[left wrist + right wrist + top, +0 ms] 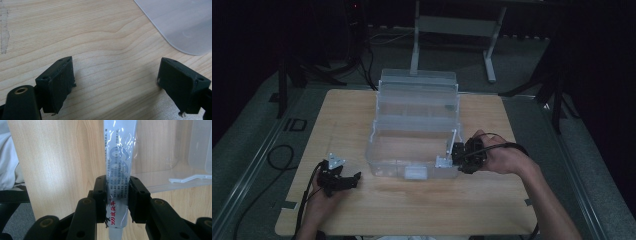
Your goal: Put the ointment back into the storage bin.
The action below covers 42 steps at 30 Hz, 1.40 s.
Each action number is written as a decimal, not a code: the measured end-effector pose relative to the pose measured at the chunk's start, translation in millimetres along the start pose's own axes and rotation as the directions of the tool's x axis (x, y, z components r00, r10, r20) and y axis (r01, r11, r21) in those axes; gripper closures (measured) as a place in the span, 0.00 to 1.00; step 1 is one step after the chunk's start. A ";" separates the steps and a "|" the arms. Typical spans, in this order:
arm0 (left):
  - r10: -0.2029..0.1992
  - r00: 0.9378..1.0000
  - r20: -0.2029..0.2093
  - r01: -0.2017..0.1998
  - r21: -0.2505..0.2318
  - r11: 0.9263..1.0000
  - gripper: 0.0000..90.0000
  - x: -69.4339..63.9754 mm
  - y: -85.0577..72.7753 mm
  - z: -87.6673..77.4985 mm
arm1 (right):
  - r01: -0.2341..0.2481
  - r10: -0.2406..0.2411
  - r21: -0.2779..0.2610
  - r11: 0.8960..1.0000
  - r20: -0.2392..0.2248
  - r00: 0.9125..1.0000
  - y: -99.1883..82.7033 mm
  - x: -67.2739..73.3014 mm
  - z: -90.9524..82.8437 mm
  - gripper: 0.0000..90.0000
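A clear plastic tiered toolbox (414, 131) stands open in the middle of the wooden table (492, 200). My right gripper (456, 156) is at the box's front right corner, shut on a silvery white ointment tube (120, 152) with blue and red print. The tube rises straight out of the jaws of the right gripper (117, 183), next to the box's clear wall (172, 157) and its white hinge arm (190, 178). My left gripper (352, 181) rests low on the table left of the box, open. In the left gripper view this gripper (116, 68) holds nothing over bare wood, with a box corner (185, 25) ahead.
A grey metal stand (454, 25) rises behind the table. Black cables (279, 160) lie on the grey floor at the left. Dark tripod legs (557, 95) stand at the right rear. Bare wood runs along the table's front edge.
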<state>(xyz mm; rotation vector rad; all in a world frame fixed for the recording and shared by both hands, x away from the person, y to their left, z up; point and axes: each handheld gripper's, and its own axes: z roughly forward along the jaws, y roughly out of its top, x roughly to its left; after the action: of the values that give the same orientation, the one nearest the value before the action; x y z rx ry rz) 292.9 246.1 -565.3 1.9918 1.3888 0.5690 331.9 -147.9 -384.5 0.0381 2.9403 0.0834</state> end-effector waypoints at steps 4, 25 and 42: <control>0.001 1.000 0.001 -0.001 0.001 1.000 0.16 0.1 0.0 -0.1 | -0.001 0.001 0.010 1.000 0.001 1.000 0.1 -3.0 1.7 0.78; 0.002 1.000 -0.001 -0.002 0.002 1.000 0.16 0.2 0.1 -0.1 | -0.013 0.013 0.018 1.000 -0.003 1.000 2.9 -20.1 2.1 0.78; 0.002 1.000 -0.001 -0.002 0.001 1.000 0.16 0.2 0.1 -0.1 | 0.013 -0.012 0.008 1.000 -0.008 1.000 15.1 -29.2 -0.4 0.78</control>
<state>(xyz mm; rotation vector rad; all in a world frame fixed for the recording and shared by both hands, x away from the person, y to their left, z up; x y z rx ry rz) 292.9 246.3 -565.2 1.9948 1.3878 0.5697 360.7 -133.8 -377.4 0.0205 2.9488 0.0700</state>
